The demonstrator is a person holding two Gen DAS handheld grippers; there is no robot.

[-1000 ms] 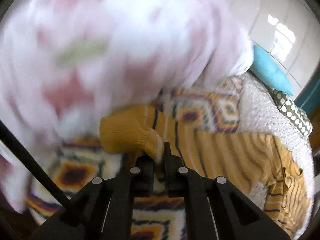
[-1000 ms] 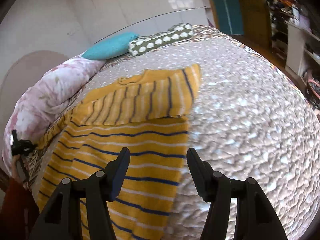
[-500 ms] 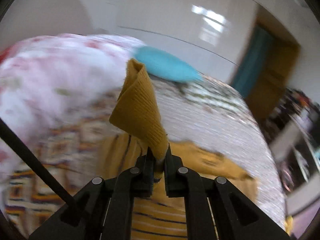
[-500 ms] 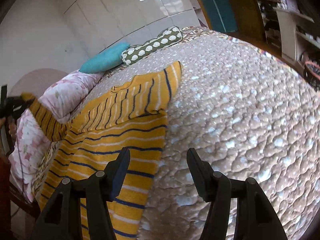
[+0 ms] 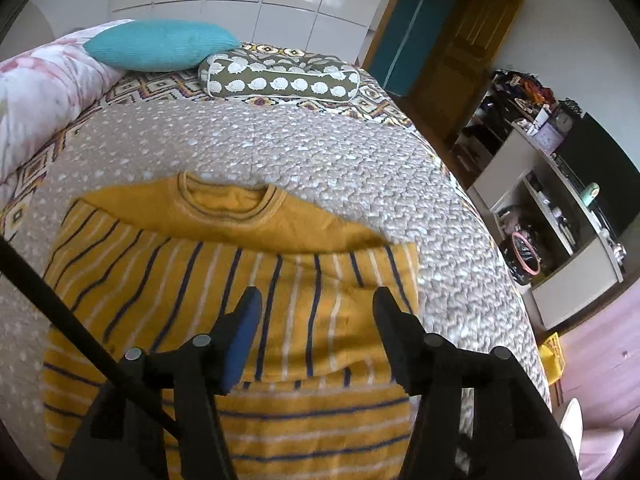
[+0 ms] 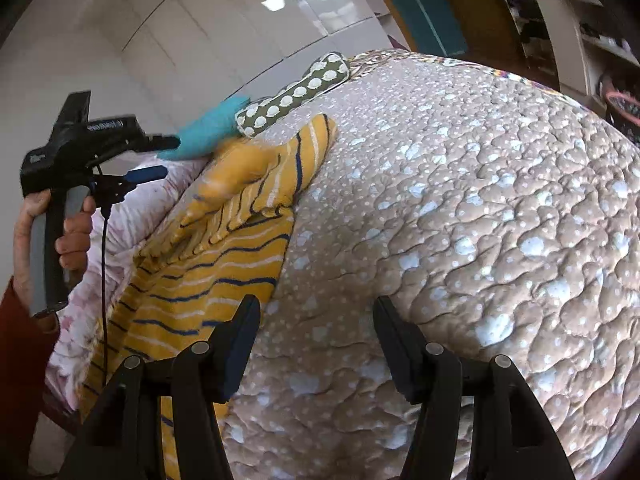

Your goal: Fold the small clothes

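Observation:
A small mustard-yellow sweater [image 5: 224, 288] with navy and white stripes lies flat on the bed, neckline toward the pillows, both sleeves folded across its chest. My left gripper [image 5: 316, 312] is open and empty, held just above the folded sleeves. In the right wrist view the sweater [image 6: 224, 248] lies at the left, and the left gripper [image 6: 158, 158] hovers open above it. My right gripper [image 6: 316, 320] is open and empty over the bedspread, beside the sweater's right edge.
The bed carries a beige quilted bedspread [image 5: 304, 152] with white dots. A teal pillow [image 5: 160, 44], a green patterned bolster [image 5: 280, 76] and a pink floral duvet [image 5: 36, 88] lie at the head. White shelves [image 5: 560, 216] with clutter stand to the right.
My left gripper carried the sleeve cuff up and across the sweater, laid it on the chest, then opened and let go. My right gripper stayed open and drew back slightly right.

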